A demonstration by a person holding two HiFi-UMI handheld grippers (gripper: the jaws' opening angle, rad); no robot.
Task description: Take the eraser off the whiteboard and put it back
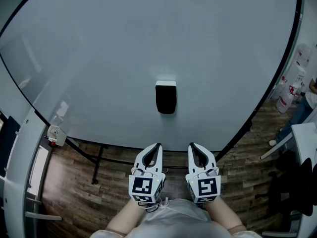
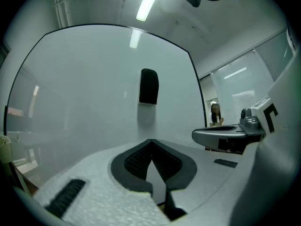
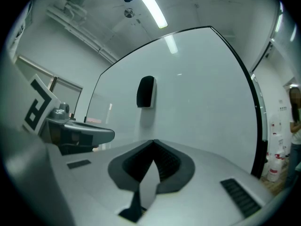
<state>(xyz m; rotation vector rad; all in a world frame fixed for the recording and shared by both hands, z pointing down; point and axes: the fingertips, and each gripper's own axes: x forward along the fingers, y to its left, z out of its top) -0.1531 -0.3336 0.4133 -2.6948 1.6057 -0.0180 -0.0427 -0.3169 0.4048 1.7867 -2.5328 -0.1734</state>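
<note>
On the whiteboard [image 1: 99,58], the black eraser [image 1: 166,97] clung with its long axis vertical, ahead of the left hand-held gripper [image 1: 158,145] and right hand-held gripper [image 1: 191,146], both empty with jaws together, the left seemingly slightly nearer.

Left tool [image 1: 158,146], right tool [image 1: 191,146]: jaws together, empty.

At the bottom centre of my head view sit the white plastic left gripper [image 1: 157,146] and right gripper [image 1: 191,146]. Each has pointed jaws lined with dark ribbed pads [image 2: 135,160] and carries a black-and-white marker cube [image 1: 144,186]. I'm wearing a pale grey top [image 1: 173,218].
</note>
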